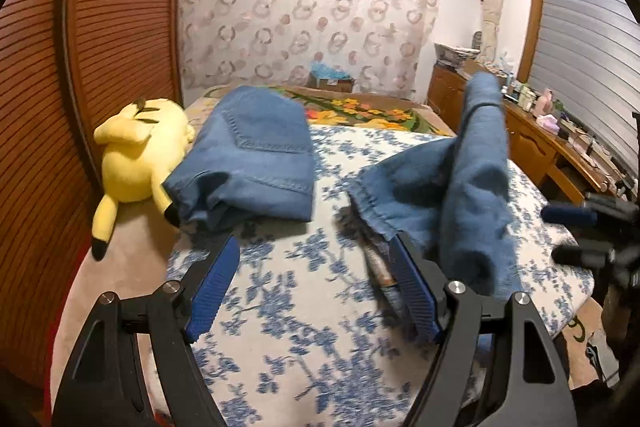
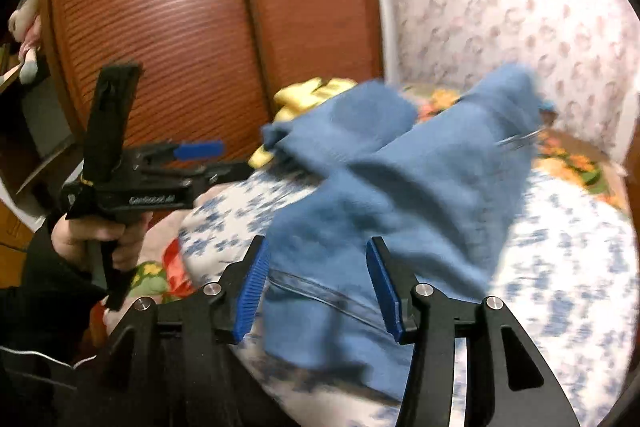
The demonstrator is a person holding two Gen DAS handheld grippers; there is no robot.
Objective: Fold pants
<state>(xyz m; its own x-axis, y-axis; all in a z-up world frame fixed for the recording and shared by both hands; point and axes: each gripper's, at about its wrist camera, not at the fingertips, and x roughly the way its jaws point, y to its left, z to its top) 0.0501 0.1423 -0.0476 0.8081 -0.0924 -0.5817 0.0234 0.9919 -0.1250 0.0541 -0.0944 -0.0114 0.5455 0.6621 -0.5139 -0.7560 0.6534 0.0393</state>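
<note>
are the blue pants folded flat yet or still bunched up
Still bunched up: the blue pants rise in a crumpled peak over the bed, not flat.

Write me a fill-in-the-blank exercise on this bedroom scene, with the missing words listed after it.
1. The soft plush toy lying beside the folded blue denim pants is ____ in colour.
2. The white bedspread carries a floral print in ____.
3. The second pair of blue denim pants lies crumpled, not yet ____.
4. Both the left gripper and the right gripper have ridged pads coloured ____.

Missing words: yellow; blue; folded; blue
</note>
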